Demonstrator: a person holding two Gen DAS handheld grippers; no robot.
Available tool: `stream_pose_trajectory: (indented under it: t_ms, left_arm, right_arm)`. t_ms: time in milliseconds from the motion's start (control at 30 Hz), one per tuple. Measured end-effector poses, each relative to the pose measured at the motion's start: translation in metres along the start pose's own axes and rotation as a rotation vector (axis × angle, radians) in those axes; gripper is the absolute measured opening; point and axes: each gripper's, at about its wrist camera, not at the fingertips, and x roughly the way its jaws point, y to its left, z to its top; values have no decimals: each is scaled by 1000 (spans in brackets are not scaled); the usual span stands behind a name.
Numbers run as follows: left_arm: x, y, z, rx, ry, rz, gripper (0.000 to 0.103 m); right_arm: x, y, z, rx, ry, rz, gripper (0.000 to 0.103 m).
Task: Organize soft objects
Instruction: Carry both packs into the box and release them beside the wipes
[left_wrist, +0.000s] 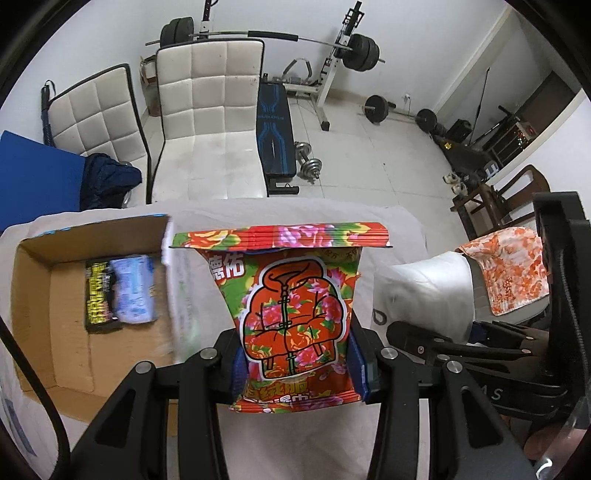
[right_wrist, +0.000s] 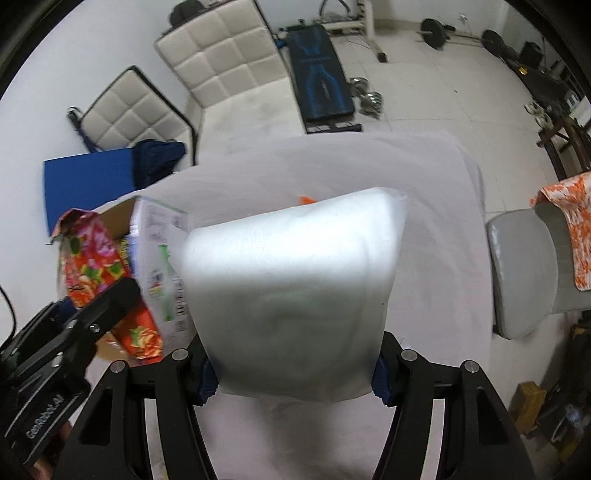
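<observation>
Both jaws are clamped on loads, your left gripper (left_wrist: 299, 365) pinching the floral packet (left_wrist: 295, 310) and your right gripper (right_wrist: 293, 373) the white pillow (right_wrist: 291, 295), so you look mid-carry; next swing the packet left over the cardboard box (left_wrist: 33, 295)

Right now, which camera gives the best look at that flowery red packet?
The left wrist view: the floral packet faces the lens squarely, pinched in the left tongs, with its jacket picture plain. The right wrist view catches it only edge-on at far left, partly behind the tongs' black frame.
</observation>
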Motion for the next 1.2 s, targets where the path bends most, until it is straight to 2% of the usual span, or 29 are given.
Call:
stream_pose_trajectory:
  t_ms: [100, 267, 467, 633, 900, 1200]
  left_arm:
    - [-18, 20, -5, -6, -18, 8, 41]
    - [-54, 58, -13, -2, -70, 66, 41]
    - [-89, 104, -20, -8, -122, 126, 41]
    - [-109, 141, -25, -36, -149, 147, 41]
    - [-110, 190, -33, -91, -140, 158, 41]
    - [-70, 247, -33, -134, -19, 172, 41]
  right_arm:
    - [-11, 28, -10, -14, -15, 25, 66]
    - [-22, 88, -21, -42, -33, 51, 66]
    - [-26, 152, -38, -76, -48, 60, 66]
    - [-25, 202, -54, -121, -48, 56, 66]
    - [-16, 263, -60, -166, -41, 66, 66]
    - [28, 297, -44, -181, -2, 45, 66]
